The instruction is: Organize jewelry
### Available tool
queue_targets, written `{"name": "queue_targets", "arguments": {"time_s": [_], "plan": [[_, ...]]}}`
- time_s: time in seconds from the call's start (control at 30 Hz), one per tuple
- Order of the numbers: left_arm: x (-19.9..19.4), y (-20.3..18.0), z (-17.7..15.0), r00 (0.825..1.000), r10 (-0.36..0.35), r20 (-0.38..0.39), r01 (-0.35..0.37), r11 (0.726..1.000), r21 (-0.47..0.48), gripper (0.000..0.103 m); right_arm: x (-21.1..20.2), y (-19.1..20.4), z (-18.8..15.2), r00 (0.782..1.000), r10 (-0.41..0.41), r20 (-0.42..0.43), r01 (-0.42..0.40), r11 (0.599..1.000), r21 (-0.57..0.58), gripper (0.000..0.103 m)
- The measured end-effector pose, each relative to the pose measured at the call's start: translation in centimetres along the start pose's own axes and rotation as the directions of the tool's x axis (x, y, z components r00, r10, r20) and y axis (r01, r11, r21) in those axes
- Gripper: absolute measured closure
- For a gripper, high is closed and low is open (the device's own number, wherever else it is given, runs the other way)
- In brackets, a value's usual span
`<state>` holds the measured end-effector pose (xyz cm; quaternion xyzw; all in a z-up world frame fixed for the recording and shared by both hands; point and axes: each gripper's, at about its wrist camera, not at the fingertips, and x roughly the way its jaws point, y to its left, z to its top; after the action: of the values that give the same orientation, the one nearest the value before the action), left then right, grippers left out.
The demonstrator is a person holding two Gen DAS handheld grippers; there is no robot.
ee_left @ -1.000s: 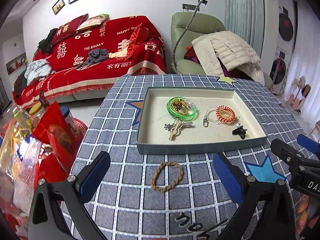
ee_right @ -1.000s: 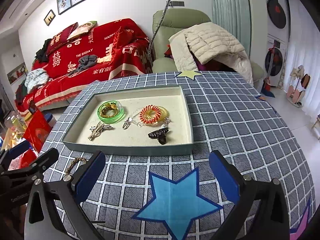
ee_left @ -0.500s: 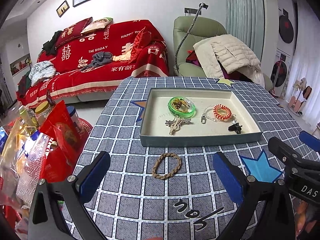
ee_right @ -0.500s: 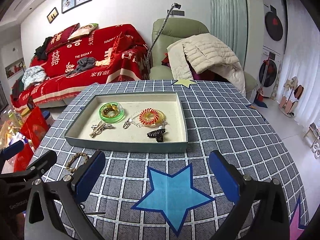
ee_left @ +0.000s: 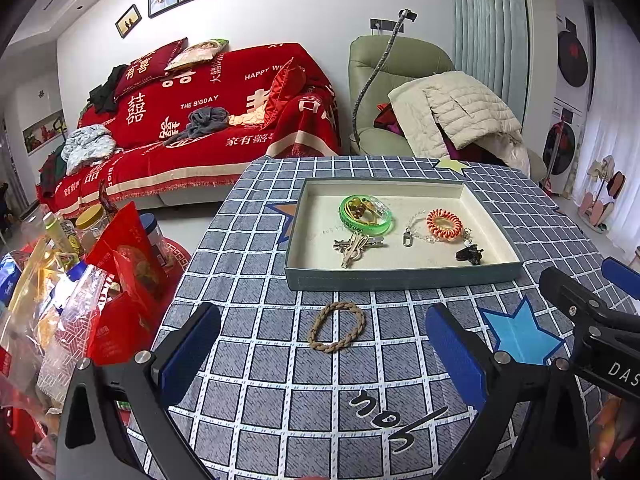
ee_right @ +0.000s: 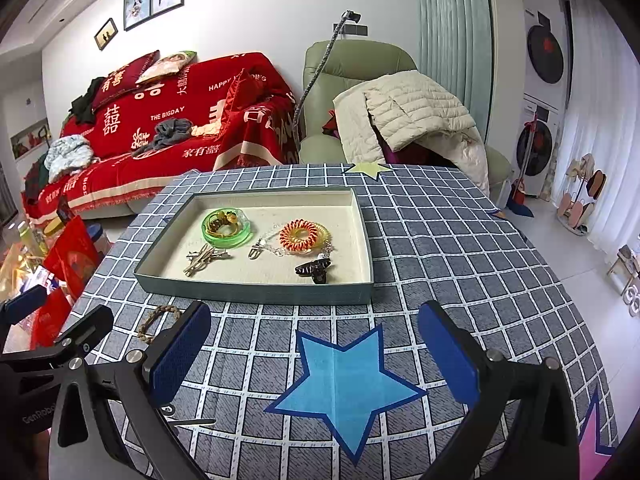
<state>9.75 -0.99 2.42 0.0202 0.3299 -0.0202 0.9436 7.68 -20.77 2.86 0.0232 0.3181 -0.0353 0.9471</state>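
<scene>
A braided tan bracelet (ee_left: pixel 336 327), a closed loop of plaited cord, lies flat on the checked tablecloth (ee_left: pixel 248 280) just in front of the tray (ee_left: pixel 400 278). Inside the tray sit a green bangle (ee_left: pixel 365 216), an orange coil band (ee_left: pixel 444 224), metal clips (ee_left: pixel 354 247) and a dark claw clip (ee_left: pixel 469 255). The left gripper (ee_left: pixel 320 344) stands wide open, straddling the bracelet without touching it. The right gripper (ee_right: pixel 316 354), also spread open and empty, hangs over a blue star (ee_right: pixel 344 384).

A shallow tray (ee_left: pixel 400 278) holds a green bangle (ee_left: pixel 365 215), silver clips (ee_left: pixel 354 245), an orange coil band (ee_left: pixel 444 224) on a chain, and a black claw clip (ee_left: pixel 470 254). A braided brown band (ee_left: pixel 337 326) lies flat on the tabletop (ee_left: pixel 280 380), just before the tray.
</scene>
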Motion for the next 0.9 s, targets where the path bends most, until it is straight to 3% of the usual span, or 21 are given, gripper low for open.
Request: {"name": "queue_targets", "arguments": {"time_s": [0.9], "plan": [[-0.36, 0.03, 0.02, 1.0, -0.005, -0.006, 0.005, 1.0, -0.006, 0.0, -0.43, 0.02, 0.07, 1.0, 0.0, 0.0, 0.0, 1.0, -0.002, 0.0]]}}
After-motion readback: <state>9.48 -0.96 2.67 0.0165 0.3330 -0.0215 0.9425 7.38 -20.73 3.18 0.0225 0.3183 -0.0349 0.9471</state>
